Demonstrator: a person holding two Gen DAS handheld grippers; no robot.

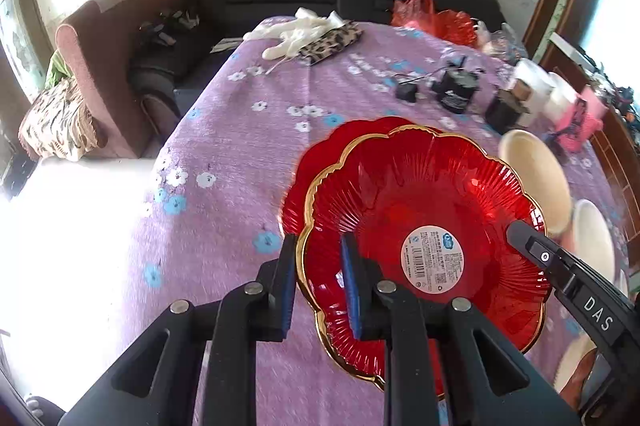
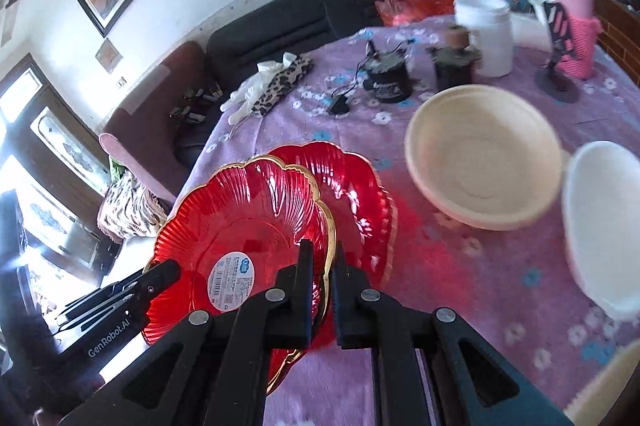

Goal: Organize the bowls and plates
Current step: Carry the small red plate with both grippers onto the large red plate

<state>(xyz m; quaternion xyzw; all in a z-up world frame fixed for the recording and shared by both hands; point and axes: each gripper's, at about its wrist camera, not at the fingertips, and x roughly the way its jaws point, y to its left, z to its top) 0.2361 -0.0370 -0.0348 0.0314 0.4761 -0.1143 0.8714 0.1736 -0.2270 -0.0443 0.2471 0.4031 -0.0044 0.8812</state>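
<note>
Red gold-rimmed plate [image 1: 424, 226] pinched by both my fingers, left [image 1: 320, 290] and right [image 2: 322, 290]; next, nest it onto second red plate [image 2: 356, 194] beneath.

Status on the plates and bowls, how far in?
Early. Nothing looks stacked yet. In hand: both grippers, left and right, clamp opposite rims of the labelled red plate, held above a second red plate on the purple cloth. Left: set it down, probably on that plate, then gather the tan bowl and the white bowl, both loose.
</note>
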